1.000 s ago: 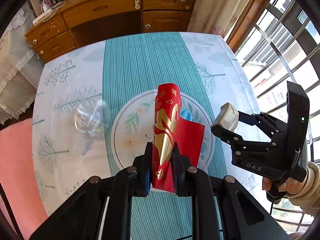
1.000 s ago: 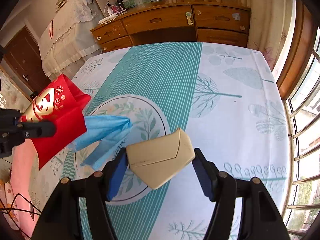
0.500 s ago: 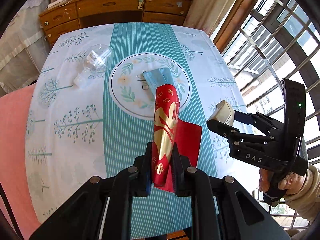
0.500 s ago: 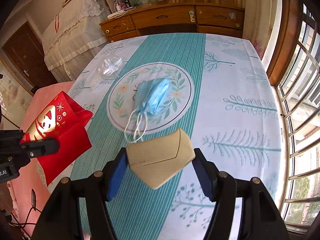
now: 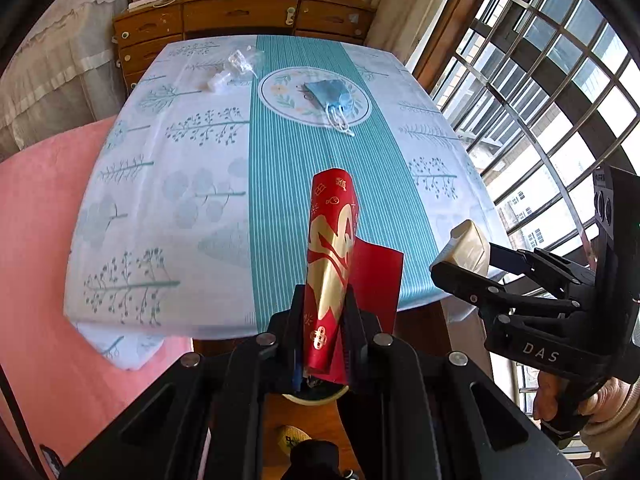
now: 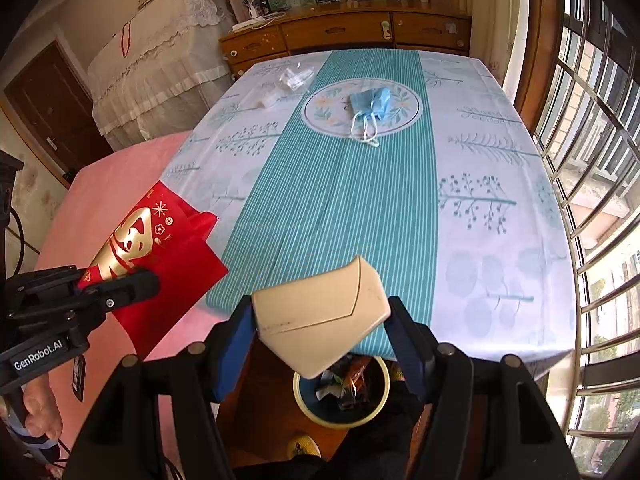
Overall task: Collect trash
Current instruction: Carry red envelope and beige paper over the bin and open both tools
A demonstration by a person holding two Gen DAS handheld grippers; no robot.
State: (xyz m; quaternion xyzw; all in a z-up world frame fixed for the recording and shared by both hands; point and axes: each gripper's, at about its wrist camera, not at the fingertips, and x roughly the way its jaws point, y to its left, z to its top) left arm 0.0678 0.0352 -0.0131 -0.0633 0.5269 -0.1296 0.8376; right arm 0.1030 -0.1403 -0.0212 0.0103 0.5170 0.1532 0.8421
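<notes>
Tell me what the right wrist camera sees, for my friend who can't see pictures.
The right tongs grip a beige wedge-shaped piece above a trash bin on the floor by the table's near edge. At left, the left tongs hold a red and gold packet. A blue face mask and clear plastic lie on the far tablecloth.

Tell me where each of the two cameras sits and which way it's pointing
Left wrist: on the left gripper, facing the table; its fingers clamp a red envelope; right gripper and hand show.
Right wrist: on the right gripper, facing table and trash bin; fingers clamp a beige case; left gripper shows.
Shared: blue face mask, clear plastic wrapper, wooden dresser.
</notes>
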